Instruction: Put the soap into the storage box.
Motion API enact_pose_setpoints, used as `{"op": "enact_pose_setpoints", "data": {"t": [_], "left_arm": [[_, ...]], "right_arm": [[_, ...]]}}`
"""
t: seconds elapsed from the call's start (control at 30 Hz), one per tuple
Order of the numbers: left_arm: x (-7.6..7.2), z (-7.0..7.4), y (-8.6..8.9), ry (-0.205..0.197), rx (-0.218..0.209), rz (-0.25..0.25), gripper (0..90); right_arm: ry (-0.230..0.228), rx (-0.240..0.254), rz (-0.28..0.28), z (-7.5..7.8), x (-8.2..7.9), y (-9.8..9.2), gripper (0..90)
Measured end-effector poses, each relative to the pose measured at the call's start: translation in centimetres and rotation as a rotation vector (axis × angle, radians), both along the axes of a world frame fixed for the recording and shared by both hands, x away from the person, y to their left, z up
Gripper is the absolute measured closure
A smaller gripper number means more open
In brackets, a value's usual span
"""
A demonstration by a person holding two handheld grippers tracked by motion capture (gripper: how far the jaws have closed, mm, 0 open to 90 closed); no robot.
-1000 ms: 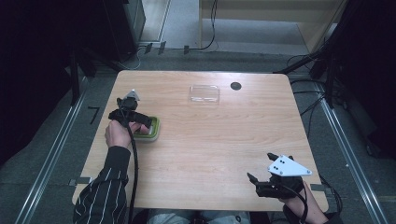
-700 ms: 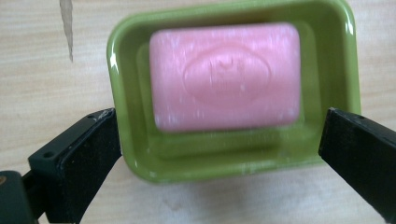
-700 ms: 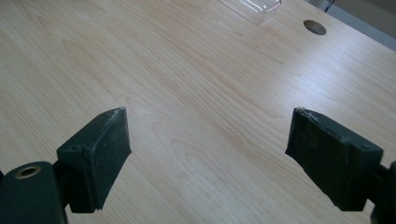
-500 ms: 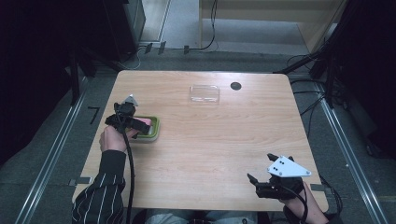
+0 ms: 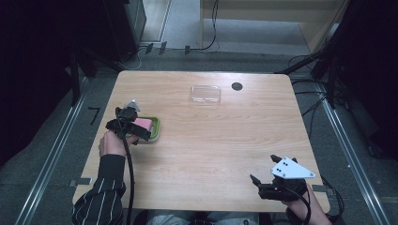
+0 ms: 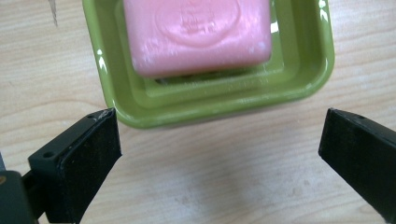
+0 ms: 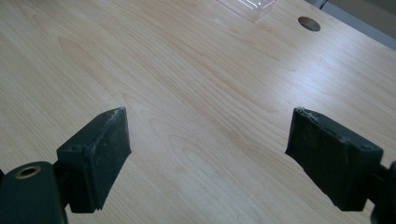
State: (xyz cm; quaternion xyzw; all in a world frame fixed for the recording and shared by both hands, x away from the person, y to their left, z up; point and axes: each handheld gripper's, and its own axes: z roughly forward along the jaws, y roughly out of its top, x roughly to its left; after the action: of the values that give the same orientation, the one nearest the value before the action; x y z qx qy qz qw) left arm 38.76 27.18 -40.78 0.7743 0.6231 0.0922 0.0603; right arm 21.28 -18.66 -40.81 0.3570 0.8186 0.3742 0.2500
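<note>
The left tongs [image 6: 219,149] are hovering with jaws spread wide, gripping nothing, just short of the green soap dish [image 6: 219,105], which is sitting near the left edge of the counter [image 5: 211,140]. A pink soap bar [image 6: 198,32] is lying inside the dish, filling most of its well. In the high view the left hand [image 5: 111,143] is holding these tongs right over the dish's near side. The right tongs [image 7: 210,154] are resting by the counter's near right corner, jaws likewise spread over bare wood. A clear plastic lid [image 5: 205,93] is lying near the far edge, beside a round cable hole [image 5: 237,86].
</note>
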Motion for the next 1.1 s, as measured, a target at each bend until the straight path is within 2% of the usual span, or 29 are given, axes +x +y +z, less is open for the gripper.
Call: {"op": "enact_pose_setpoints", "data": {"t": [0.33,0.43,0.73,0.9,1.1], "left_arm": [[-1.6,-0.7,-0.7,0.010,0.020,-0.024,0.0],[-2.5,-1.0,-1.0,0.030,0.036,-0.044,0.0],[-4.6,-1.7,-1.0,0.034,0.058,-0.062,0.0],[-5.8,-2.6,-0.7,0.072,0.063,-0.077,0.0],[-6.5,-3.0,-0.6,0.082,0.063,-0.079,0.0]], "right_arm": [[0.000,0.003,-0.002,0.0,0.0,0.0,13.8],[0.000,0.002,-0.002,0.0,0.0,0.0,13.8],[-0.001,0.002,0.000,0.0,-0.1,-0.1,13.9],[-0.003,0.000,0.000,0.0,-0.1,-0.1,13.8],[-0.003,0.001,0.000,0.0,-0.1,-0.1,13.8]]}}
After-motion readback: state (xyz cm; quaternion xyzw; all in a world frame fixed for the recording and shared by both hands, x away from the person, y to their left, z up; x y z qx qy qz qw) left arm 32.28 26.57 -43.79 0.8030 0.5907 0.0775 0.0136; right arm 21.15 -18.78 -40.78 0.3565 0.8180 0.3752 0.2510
